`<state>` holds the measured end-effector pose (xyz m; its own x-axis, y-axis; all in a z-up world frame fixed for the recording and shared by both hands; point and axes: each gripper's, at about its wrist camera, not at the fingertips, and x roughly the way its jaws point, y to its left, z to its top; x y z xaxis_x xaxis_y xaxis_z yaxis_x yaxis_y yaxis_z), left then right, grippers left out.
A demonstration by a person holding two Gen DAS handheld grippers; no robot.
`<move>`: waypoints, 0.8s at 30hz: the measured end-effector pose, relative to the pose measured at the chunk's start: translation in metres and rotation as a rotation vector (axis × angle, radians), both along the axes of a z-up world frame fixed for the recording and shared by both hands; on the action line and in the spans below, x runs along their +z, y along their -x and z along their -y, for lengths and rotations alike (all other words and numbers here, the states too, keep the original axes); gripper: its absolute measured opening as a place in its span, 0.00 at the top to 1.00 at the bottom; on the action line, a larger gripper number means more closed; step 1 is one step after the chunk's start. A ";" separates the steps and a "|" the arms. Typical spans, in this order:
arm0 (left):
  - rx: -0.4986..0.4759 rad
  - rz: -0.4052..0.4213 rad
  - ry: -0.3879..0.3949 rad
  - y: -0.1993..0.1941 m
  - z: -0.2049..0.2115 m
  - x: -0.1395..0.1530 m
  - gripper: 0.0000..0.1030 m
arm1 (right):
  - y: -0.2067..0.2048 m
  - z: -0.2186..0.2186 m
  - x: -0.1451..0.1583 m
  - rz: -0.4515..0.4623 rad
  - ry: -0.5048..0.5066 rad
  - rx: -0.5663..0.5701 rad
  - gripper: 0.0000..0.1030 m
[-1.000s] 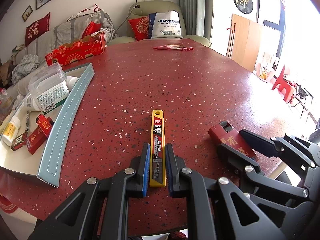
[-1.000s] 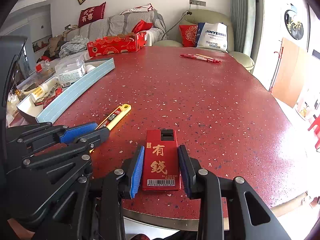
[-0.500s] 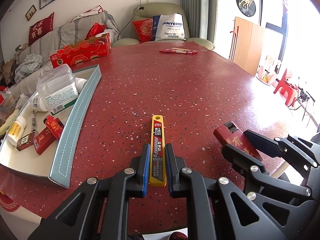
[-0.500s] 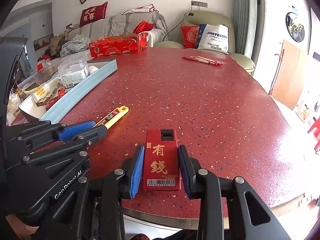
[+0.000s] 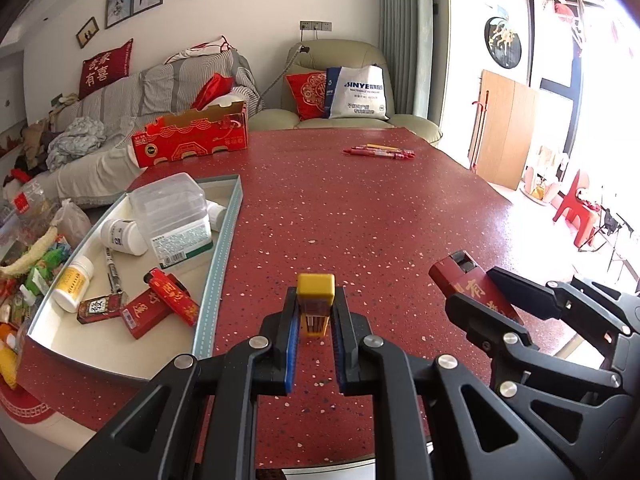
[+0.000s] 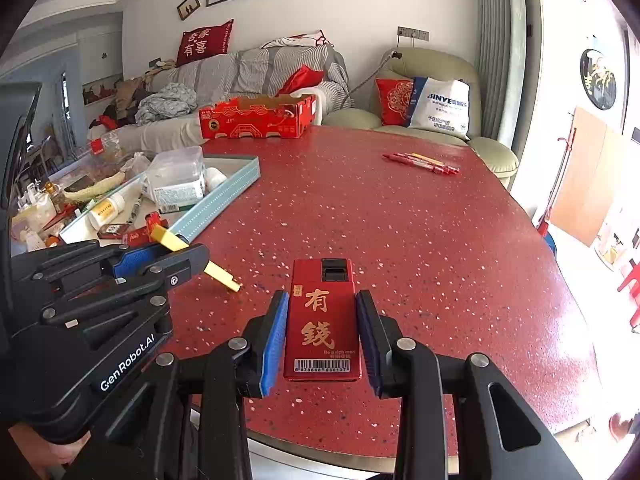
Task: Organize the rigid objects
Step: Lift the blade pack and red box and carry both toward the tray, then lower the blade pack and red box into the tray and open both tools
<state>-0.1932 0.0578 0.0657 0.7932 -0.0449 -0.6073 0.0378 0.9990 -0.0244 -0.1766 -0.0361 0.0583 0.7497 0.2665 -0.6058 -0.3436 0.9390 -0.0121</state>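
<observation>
Currently, both items are clamped and raised clear of the red speckled tabletop (image 5: 360,208).
Left gripper (image 5: 314,316): narrow, pads pressing the flat yellow plastic blade case (image 5: 315,300), which tilts nose-up.
Right gripper (image 6: 322,332): closed partway on the flat red rectangular lighter with gold characters (image 6: 323,320), held level.
Landmark: the shallow white tray with a pale blue stitched rim (image 5: 224,240).
Item positions: blade case just right of the tray's near corner; lighter further right, well apart from the tray.
Step in hand: judged as carry to tray. Hold both grips firm, pass above the rim, lower onto bare tray floor.
Tray contents: clear plastic lidded box (image 5: 172,216), white pill bottles (image 5: 74,282), red lighters (image 5: 160,304), a pen (image 5: 112,272).
Obstruction: the rim and the crowded far end; the near end looks free.
Beyond the tray: red printed cardboard box (image 5: 192,140), red pens (image 5: 380,152).
</observation>
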 end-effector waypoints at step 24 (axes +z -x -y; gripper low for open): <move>0.299 -0.013 0.045 0.001 -0.167 0.028 0.85 | -0.030 -0.158 0.058 0.042 0.005 0.294 0.65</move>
